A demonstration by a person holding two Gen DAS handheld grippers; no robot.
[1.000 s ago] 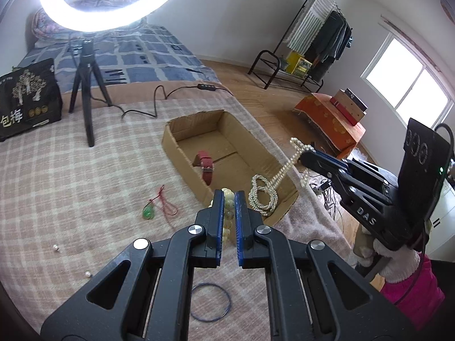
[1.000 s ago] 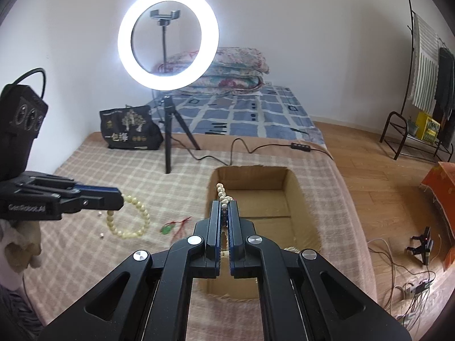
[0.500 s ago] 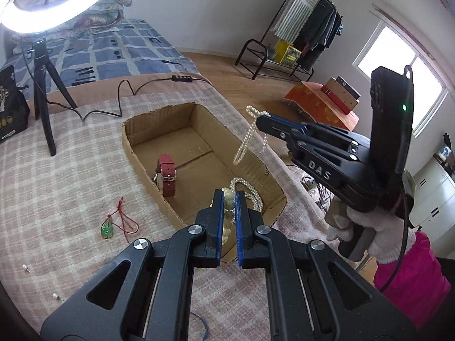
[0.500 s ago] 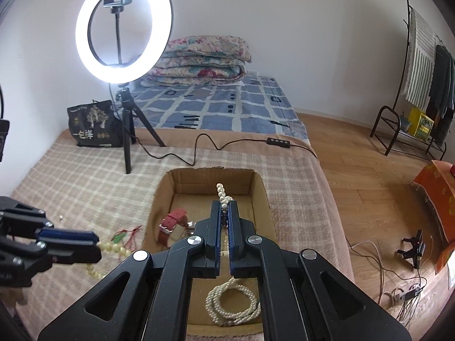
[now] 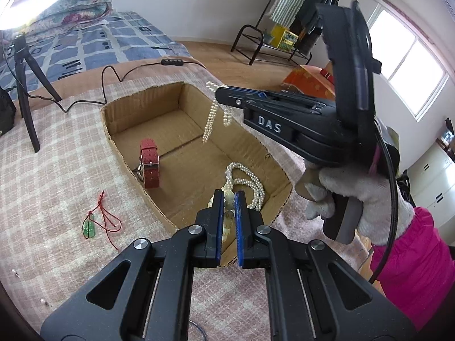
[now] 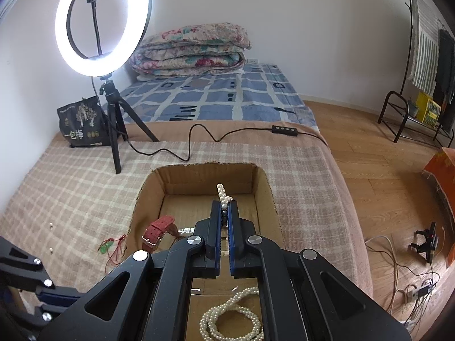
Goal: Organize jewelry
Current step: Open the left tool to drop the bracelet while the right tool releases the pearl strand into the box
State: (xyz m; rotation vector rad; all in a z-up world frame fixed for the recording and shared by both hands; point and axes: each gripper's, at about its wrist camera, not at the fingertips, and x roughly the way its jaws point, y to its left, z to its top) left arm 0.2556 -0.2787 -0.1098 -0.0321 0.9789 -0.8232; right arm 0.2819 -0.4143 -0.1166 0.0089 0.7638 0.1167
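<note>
A brown cardboard box (image 5: 148,103) lies on the checked blanket. My left gripper (image 5: 228,199) hovers over its near end, shut on a pale bead bracelet (image 5: 227,220) that hangs between the fingers. My right gripper (image 5: 220,92) (image 6: 224,206), held by a gloved hand, is over the box, shut on a pearl necklace (image 6: 223,196). The strand hangs down (image 5: 209,126) and its lower part lies coiled on the box floor (image 5: 246,174) (image 6: 230,321). A red watch (image 5: 149,163) (image 6: 157,228) lies in the box by its left wall.
A green pendant on a red cord (image 5: 92,227) (image 6: 106,247) lies on the blanket left of the box, with small pearl studs (image 5: 44,302) nearer the edge. A ring light on a tripod (image 6: 113,130), its cable and a black bag (image 6: 81,122) stand behind. The bed's right edge drops to wooden floor.
Both grippers have moved over the box and come lower. The bead bracelet went from above the blanket to above the box's near end. More of the pearl strand lies coiled on the box floor.
</note>
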